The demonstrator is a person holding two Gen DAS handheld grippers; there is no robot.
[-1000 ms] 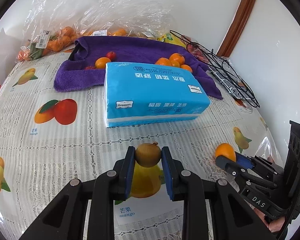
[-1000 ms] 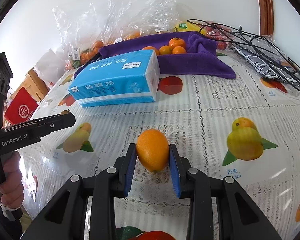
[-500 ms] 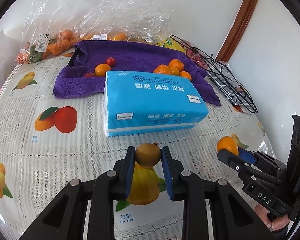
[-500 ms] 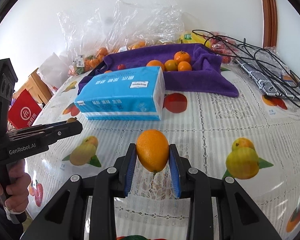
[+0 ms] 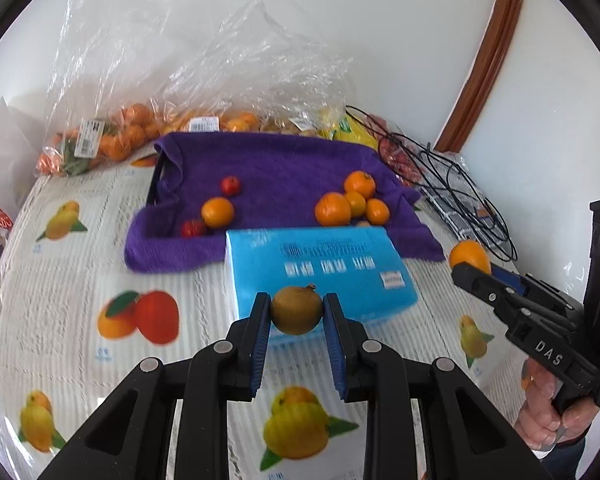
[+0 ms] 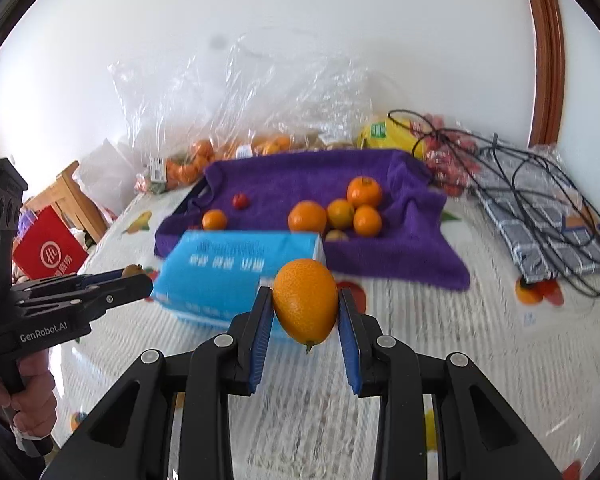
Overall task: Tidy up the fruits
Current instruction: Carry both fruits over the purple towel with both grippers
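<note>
A brownish round fruit point(image 5: 296, 309) is clamped in the left gripper point(image 5: 296, 314), and an orange point(image 6: 305, 301) in the right gripper point(image 6: 305, 312), both carried above the tissue pack point(image 5: 320, 268). They are presumably held aloft for sorting onto the purple towel point(image 5: 284, 168) beyond, where oranges point(image 5: 350, 204) are grouped at the right.

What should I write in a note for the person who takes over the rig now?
Left claw: shut on a brownish-green fruit, lifted in front of the blue tissue pack.
Right claw: shut on an orange, also lifted.
Purple towel: holds four oranges on the right; one orange and two small red fruits on the left.
Left to do: set both held fruits on the towel, probably with like fruits.
</note>
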